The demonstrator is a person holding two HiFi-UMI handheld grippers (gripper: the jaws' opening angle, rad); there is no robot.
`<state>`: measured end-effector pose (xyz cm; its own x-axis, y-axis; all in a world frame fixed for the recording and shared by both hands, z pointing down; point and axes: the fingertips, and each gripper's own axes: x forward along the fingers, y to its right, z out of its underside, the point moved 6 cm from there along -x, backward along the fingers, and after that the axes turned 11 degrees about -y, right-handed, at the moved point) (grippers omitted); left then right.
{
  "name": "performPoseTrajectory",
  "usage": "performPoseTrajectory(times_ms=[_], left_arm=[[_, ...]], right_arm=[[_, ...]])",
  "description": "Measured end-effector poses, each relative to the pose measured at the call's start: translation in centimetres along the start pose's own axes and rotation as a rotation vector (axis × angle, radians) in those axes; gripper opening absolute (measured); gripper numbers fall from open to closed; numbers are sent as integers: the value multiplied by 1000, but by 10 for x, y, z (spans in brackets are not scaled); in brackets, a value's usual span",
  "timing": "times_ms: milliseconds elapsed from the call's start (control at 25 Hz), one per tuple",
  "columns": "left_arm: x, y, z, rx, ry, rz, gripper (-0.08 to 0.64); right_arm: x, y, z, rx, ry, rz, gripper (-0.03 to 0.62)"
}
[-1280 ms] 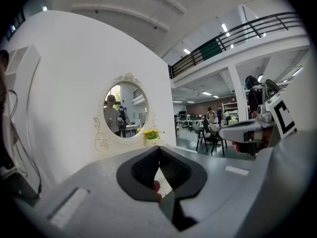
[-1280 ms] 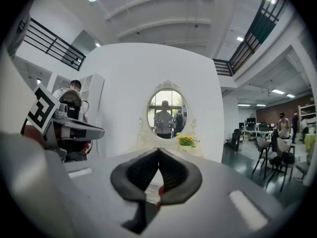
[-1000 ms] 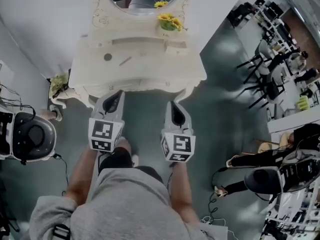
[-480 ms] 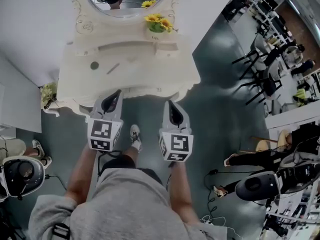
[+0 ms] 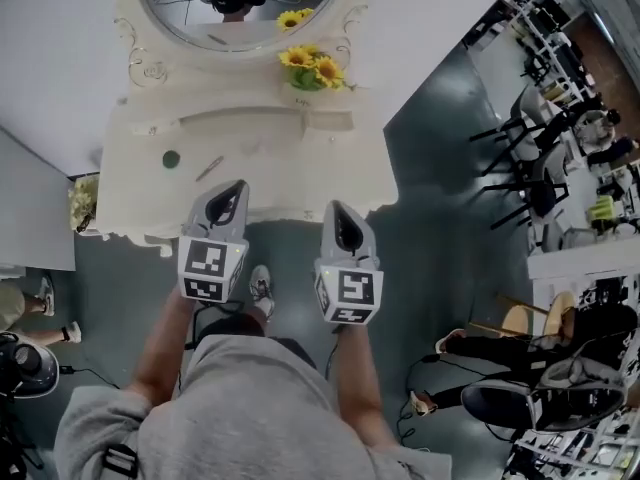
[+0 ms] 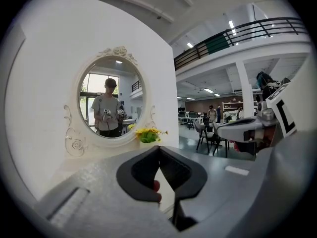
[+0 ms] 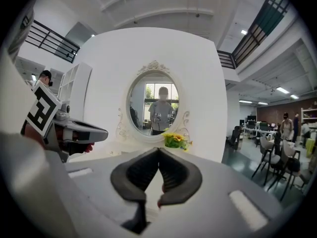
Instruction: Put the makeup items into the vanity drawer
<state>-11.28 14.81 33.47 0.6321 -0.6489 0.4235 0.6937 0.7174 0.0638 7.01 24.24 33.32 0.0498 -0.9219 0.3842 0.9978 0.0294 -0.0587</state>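
Vanity (image 5: 262, 160) ahead: both claws (image 5: 236, 185) (image 5: 336, 209) closed, empty.

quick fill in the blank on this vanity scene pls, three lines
The flowers by the mirror are ___ in colour.
The left gripper is ___ and holds nothing.
In the head view the thin stick lies to the ___ of the green disc.
Missing words: yellow; shut; right
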Motion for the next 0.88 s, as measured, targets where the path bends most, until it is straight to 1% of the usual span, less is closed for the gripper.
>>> performPoseTrajectory(times_ms=[160, 360, 600, 880], left_arm=[[33, -18, -13, -24, -17, -28, 11], [64, -41, -16, -44, -40, -74, 11], [82, -66, -16, -80, -62, -137, 11], [85, -93, -6, -124, -83, -227, 11]], right_arm=[[43, 14, -15, -7, -6, -38, 3], [91, 18, -28, -27, -17, -97, 3], [137, 13, -42, -54, -31, -173, 3], [183, -11, -47, -112, -59, -282, 3]])
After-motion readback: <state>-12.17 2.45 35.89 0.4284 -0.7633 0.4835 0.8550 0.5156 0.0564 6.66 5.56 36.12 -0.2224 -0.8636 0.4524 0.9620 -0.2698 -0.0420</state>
